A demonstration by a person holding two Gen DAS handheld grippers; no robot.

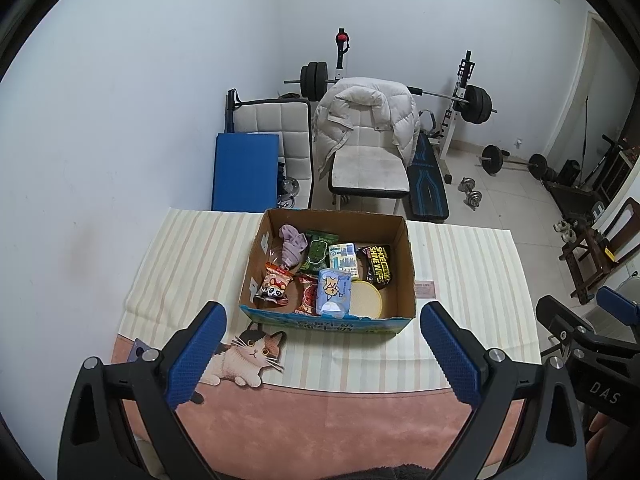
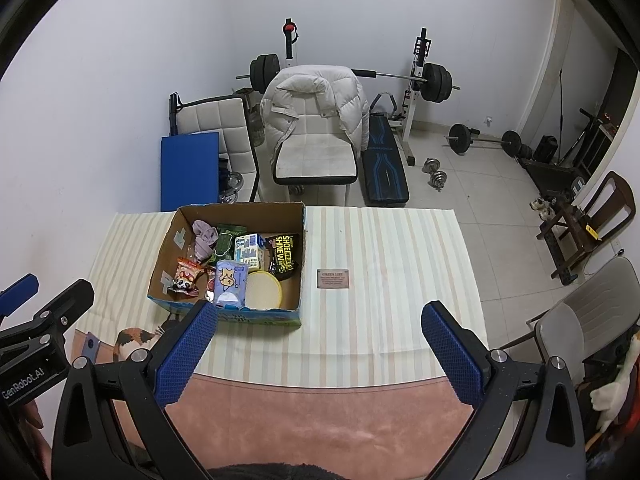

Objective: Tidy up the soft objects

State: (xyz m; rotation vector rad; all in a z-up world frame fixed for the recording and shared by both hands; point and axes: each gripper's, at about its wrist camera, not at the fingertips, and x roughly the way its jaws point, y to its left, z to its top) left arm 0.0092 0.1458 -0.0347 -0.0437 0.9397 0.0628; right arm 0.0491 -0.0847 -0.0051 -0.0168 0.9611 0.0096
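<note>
I see the box (image 1: pixel 404 264) at frame centre, full; my left gripper (image 1: pixel 320 344) and right gripper (image 2: pixel 316 344) both gape, empty.

The tabletop (image 1: pixel 460 264) wears a cloth of pale cream and peach stripes, with a pink band near the front and a calico cat print (image 1: pixel 248 356). The cardboard box (image 1: pixel 404 264) is brown, its front panel blue. Inside lie a lilac cloth (image 1: pixel 292 242), a green packet (image 1: pixel 320 252) and a black packet with yellow lettering (image 1: pixel 378 268). Both tongs (image 1: pixel 320 352) have blue textured pads on black frames.
</note>
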